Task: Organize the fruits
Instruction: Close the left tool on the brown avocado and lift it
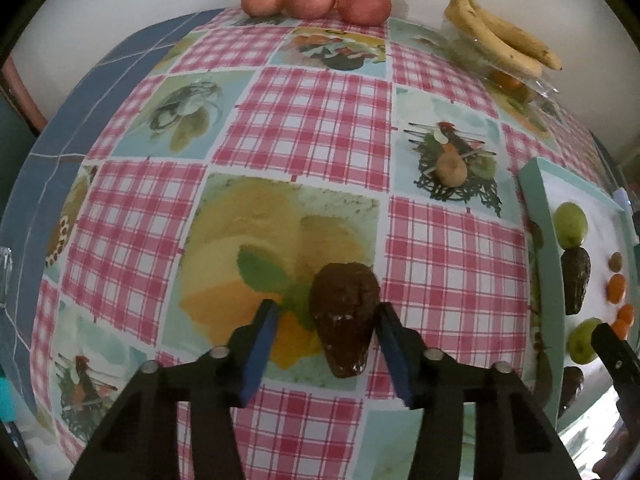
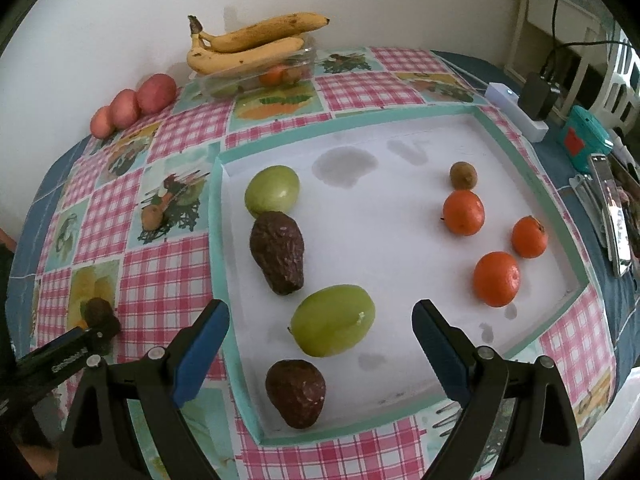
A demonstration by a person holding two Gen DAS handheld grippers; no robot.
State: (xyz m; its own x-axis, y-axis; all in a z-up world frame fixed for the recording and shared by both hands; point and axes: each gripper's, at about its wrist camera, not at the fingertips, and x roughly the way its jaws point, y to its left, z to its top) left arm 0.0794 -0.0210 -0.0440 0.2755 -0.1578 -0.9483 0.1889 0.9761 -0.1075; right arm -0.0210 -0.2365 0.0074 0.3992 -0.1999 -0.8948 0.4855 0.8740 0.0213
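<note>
Through my left wrist camera, my left claw [image 1: 326,344] points steeply down at the checked tablecloth [image 1: 304,128]. A dark, wrinkled avocado [image 1: 345,320] lies between its blue pads. Its long axis runs along my fingers, narrow end toward the camera, broad end away. The right-hand pad [image 1: 394,350] touches its flank, while the left-hand pad [image 1: 260,348] stands off with cloth showing in the gap, so the claw is spread around the fruit and not pinching it. Three red apples [image 1: 316,0] sit in a row at the far edge by the wall, and bananas [image 1: 500,36] lie across a clear container [image 1: 532,88] at the far right. The teal-rimmed tray [image 1: 534,240] is at the right edge of the view.

Through my right wrist camera, my right claw [image 2: 320,348] is angled down over the near side of the tray [image 2: 218,240], fingers wide apart and holding nothing. A green fruit [image 2: 333,322] lies on the white floor between them, untouched. Beyond it a second avocado [image 2: 278,252] lies lengthwise away from me, broad end far, next to another green fruit [image 2: 272,191]. A third avocado [image 2: 296,392] rests near the front rim. Three mandarins [image 2: 496,278] and a small brown fruit [image 2: 463,176] sit on the tray's right side. At far left, off the tray on the cloth, my left claw [image 2: 96,330] reaches the first avocado [image 2: 100,314].
</note>
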